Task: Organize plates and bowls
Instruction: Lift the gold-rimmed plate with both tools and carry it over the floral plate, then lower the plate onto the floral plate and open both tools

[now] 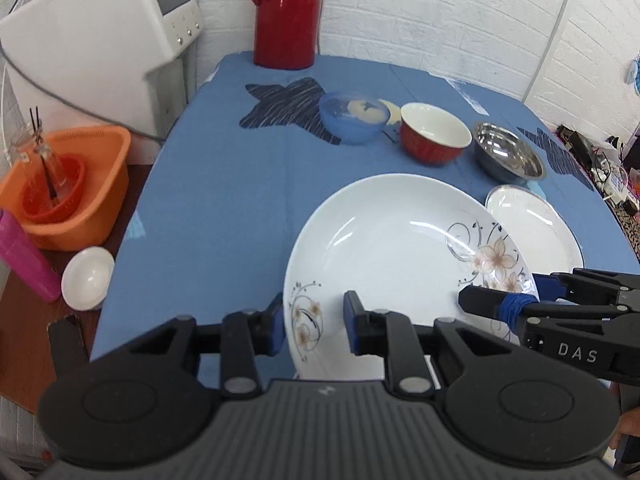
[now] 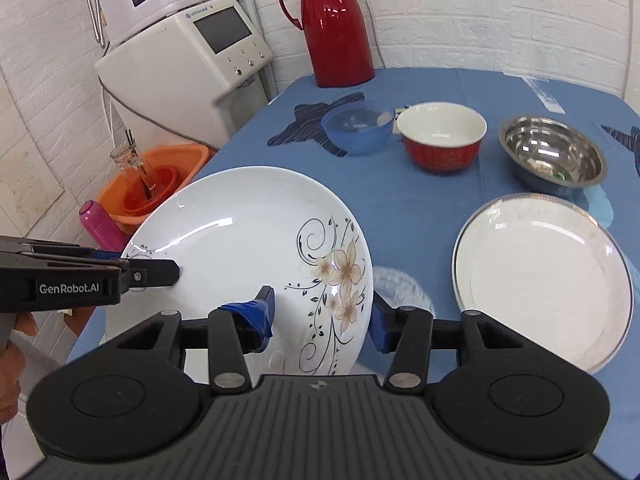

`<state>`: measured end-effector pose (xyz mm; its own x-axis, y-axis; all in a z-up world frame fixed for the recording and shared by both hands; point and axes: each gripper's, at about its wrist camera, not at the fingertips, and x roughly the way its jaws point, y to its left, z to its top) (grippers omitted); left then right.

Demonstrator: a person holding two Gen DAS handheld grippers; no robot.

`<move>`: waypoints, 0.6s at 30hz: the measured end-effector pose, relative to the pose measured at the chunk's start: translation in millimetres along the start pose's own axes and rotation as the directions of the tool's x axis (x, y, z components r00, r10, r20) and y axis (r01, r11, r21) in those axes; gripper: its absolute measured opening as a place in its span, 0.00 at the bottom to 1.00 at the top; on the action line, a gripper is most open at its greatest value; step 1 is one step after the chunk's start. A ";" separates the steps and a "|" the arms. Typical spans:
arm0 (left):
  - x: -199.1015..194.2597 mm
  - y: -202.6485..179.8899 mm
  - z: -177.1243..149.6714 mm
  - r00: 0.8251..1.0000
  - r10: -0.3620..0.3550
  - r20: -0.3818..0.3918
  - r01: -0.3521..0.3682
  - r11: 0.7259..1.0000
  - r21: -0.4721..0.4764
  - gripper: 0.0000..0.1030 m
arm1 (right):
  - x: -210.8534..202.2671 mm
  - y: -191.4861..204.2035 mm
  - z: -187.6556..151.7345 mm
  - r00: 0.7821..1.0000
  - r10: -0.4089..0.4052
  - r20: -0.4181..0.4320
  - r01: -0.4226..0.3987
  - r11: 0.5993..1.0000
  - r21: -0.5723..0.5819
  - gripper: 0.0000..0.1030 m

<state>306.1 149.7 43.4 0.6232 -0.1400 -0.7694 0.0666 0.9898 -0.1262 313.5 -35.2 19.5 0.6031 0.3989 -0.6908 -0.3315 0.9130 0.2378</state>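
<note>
The flowered plate (image 2: 256,240) is tilted above the near part of the blue tablecloth (image 2: 420,208), its rim between the jaws of both tongs. The left gripper (image 1: 314,326) straddles the plate's left rim; the right gripper (image 2: 322,316) straddles the right rim. Both sets of jaws are parted narrowly, and whether the pads touch the plate cannot be told. Just right of it lies the rimmed plate (image 2: 544,280), flat. Farther off stand the blue bowl (image 2: 356,128), red bowl (image 2: 442,140) and steel bowl (image 2: 552,156). The red jug (image 2: 334,28) stands at the far edge.
</note>
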 end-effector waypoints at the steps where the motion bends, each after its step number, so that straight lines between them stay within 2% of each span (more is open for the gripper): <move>1: -2.2 0.0 -10.9 1.000 0.006 -0.002 -0.006 1.000 -0.001 0.19 | -1.8 2.5 -9.6 1.000 0.001 -0.007 -0.001 1.000 0.006 0.34; 7: -12.6 3.4 -55.5 0.999 0.039 0.010 -0.039 0.999 -0.002 0.19 | -4.2 18.4 -47.9 1.000 -0.001 -0.026 0.001 1.000 0.020 0.34; 13: -5.5 11.1 -71.3 1.000 0.020 0.007 -0.020 0.999 -0.028 0.20 | -2.1 22.5 -62.1 1.000 -0.011 -0.001 0.011 1.000 0.028 0.35; 18: 0.4 19.0 -78.6 1.000 -0.009 0.019 0.010 0.999 -0.046 0.22 | 0.7 19.9 -67.5 1.000 0.010 0.011 -0.011 0.999 0.043 0.35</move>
<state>246.4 166.3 -8.5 0.6369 -0.1487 -0.7565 0.0373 0.9860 -0.1624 258.3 -22.5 -22.4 0.6078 0.4093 -0.6804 -0.3068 0.9114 0.2742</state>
